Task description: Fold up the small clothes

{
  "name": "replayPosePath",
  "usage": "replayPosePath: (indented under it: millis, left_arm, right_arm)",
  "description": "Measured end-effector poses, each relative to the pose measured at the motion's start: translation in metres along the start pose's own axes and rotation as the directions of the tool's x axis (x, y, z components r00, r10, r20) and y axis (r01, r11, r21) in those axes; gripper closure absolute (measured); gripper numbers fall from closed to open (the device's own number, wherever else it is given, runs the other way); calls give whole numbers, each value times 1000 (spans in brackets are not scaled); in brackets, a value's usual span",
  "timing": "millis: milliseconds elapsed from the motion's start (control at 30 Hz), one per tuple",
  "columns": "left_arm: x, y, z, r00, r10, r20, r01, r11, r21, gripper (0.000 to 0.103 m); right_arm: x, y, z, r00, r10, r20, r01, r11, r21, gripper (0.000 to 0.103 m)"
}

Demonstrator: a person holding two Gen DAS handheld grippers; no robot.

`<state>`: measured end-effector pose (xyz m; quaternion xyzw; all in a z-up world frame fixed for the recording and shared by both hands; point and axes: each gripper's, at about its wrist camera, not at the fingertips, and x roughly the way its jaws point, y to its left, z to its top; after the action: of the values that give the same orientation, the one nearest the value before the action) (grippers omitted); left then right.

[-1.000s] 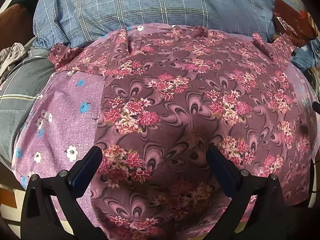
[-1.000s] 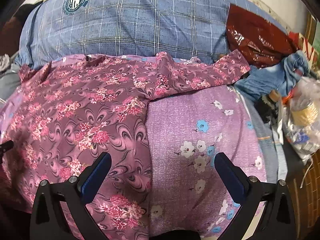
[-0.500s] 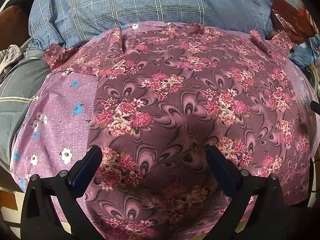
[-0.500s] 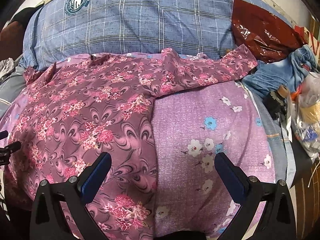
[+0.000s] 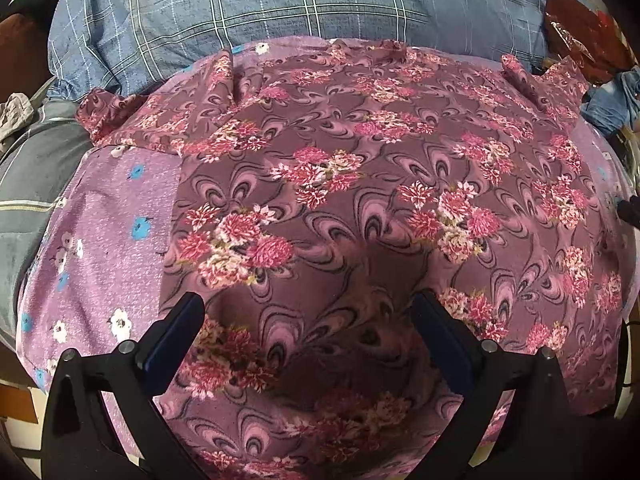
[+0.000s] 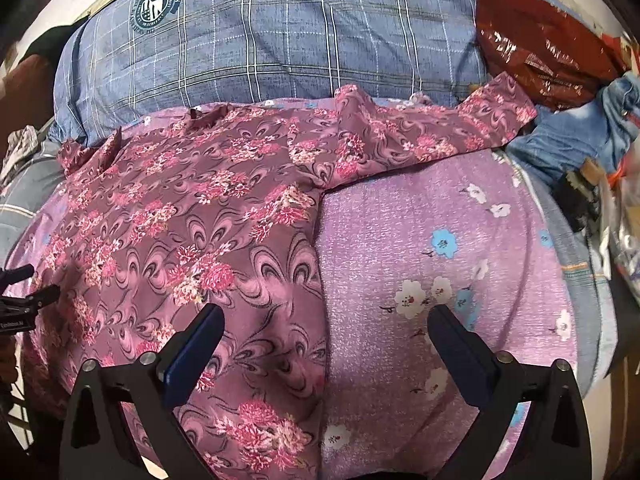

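Note:
A maroon floral garment (image 5: 360, 200) lies spread flat on a lilac flowered sheet (image 5: 108, 240), sleeves out to both sides near the top. My left gripper (image 5: 308, 312) hovers open above the garment's lower middle, nothing between its fingers. In the right wrist view the same garment (image 6: 180, 232) fills the left half, its right sleeve (image 6: 432, 128) stretched across the top. My right gripper (image 6: 326, 324) is open over the garment's right side edge, where the cloth meets the lilac sheet (image 6: 440, 240). The left gripper's tips (image 6: 24, 292) show at the left border.
A blue checked pillow (image 6: 280, 32) lies behind the garment. A dark red plastic bag (image 6: 536, 48), blue denim clothes (image 6: 576, 136) and a heap of bags crowd the right side. Grey striped bedding (image 5: 28, 184) sits at the left.
Both views have slid slightly downward and toward the near edge of the garment. The garment lies as before and both grippers have stayed open.

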<state>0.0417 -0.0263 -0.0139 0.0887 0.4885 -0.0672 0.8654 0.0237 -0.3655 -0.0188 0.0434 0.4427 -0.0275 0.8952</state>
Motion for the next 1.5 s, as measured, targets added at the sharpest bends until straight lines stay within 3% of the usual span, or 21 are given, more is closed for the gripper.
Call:
replayPosePath:
  millis: [133, 233, 400, 600, 700, 833, 867, 933, 967, 1000, 1133, 1200, 1233, 1333, 1400, 1467, 1500]
  left_arm:
    - [7, 8, 13, 1000, -9, -16, 8, 1000, -31, 0]
    - [12, 19, 25, 1000, 0, -14, -1, 998, -71, 0]
    - [30, 33, 44, 999, 7, -38, -12, 991, -135, 0]
    - [56, 37, 63, 996, -16, -87, -1, 981, -195, 0]
    - [63, 39, 73, 996, -24, -88, 5, 978, -208, 0]
    - [70, 42, 87, 995, -53, -80, 33, 973, -227, 0]
    - [72, 42, 91, 996, -58, -74, 40, 972, -232, 0]
    - [73, 45, 101, 996, -71, -49, 57, 967, -248, 0]
    - [73, 47, 105, 996, -78, -35, 66, 964, -257, 0]
    - [72, 49, 111, 996, -92, -10, 85, 958, -273, 0]
    - [75, 55, 131, 993, -100, 57, 113, 939, -325, 0]
    - [79, 56, 135, 991, -103, 88, 127, 929, -348, 0]
    - [81, 55, 135, 989, -113, 93, 139, 925, -353, 0]
    - [87, 49, 125, 983, -153, 99, 178, 923, -341, 0]
    - [90, 44, 122, 986, -146, 86, 165, 938, -305, 0]
    - [91, 41, 124, 988, -125, 86, 145, 948, -284, 0]
    - [91, 40, 125, 988, -122, 93, 144, 948, -284, 0]
  right_arm:
    - [6, -28, 19, 1000, 29, 9, -30, 996, 87, 11]
    - [1, -77, 52, 997, -32, 74, 18, 983, 184, 11]
    - [7, -177, 128, 968, -190, 162, 121, 924, 363, 9]
    - [69, -256, 190, 973, -198, 122, 98, 826, 555, 9]
    - [99, -274, 202, 973, -208, 105, 103, 789, 606, 9]
    - [123, -285, 207, 970, -225, 92, 119, 770, 627, 8]
    - [126, -284, 207, 967, -240, 89, 136, 775, 618, 12]
    - [126, -282, 206, 965, -239, 110, 127, 789, 601, 56]
    - [126, -282, 204, 967, -234, 101, 127, 786, 605, 98]
    - [125, -283, 200, 972, -215, 97, 110, 778, 618, 103]
    - [89, -263, 192, 949, -206, 237, 36, 822, 569, 103]
    - [73, -248, 193, 944, -193, 268, 24, 849, 527, 103]
    - [71, -245, 194, 945, -219, 241, 64, 850, 523, 103]
    - [80, -260, 189, 958, -265, 109, 149, 786, 600, 87]
    - [86, -277, 177, 964, -242, 105, 112, 737, 667, 58]
    - [92, -287, 176, 967, -229, 114, 85, 708, 701, 47]
    - [95, -293, 175, 964, -239, 117, 86, 697, 712, 47]
